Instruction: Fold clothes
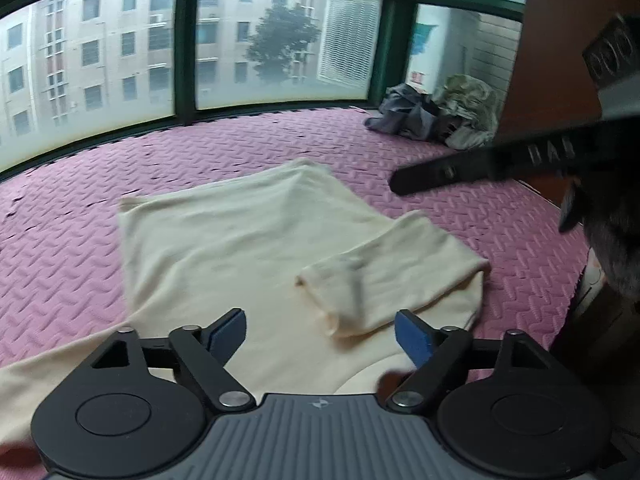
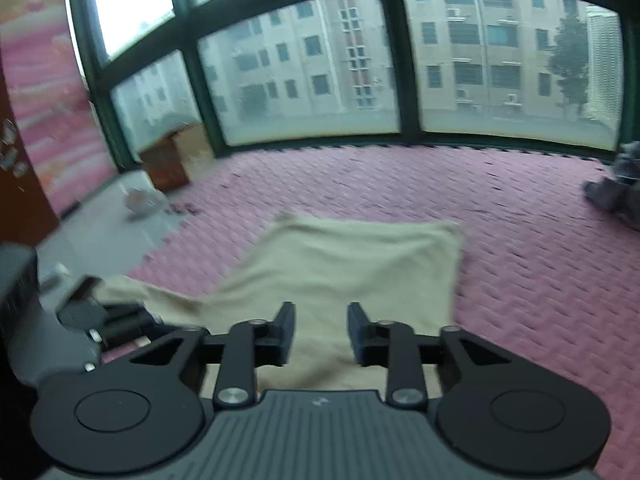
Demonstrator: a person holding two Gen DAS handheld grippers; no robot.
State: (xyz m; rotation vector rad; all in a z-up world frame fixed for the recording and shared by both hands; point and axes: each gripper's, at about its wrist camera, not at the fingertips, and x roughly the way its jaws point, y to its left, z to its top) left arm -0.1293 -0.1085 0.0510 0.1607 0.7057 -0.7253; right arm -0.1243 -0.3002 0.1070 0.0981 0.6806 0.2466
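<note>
A cream long-sleeved garment point(image 1: 248, 248) lies spread on the pink quilted mat point(image 1: 80, 216). One sleeve point(image 1: 384, 276) is folded across its body, cuff toward me. My left gripper point(image 1: 320, 336) hovers open and empty just above the garment's near part. The other gripper's arm point(image 1: 480, 168) shows at the right of the left wrist view. In the right wrist view the same garment point(image 2: 340, 268) lies ahead, its other sleeve point(image 2: 152, 300) trailing left. My right gripper point(image 2: 321, 332) is open and empty above the garment's near edge. The left gripper's body point(image 2: 80, 320) shows at the left.
A pile of grey and pale clothes point(image 1: 440, 112) sits at the mat's far right corner by a brown cabinet point(image 1: 560, 40). Large windows point(image 1: 280, 40) run along the mat's far edge. Bare floor with a wooden box point(image 2: 168, 160) lies beyond the mat's left edge.
</note>
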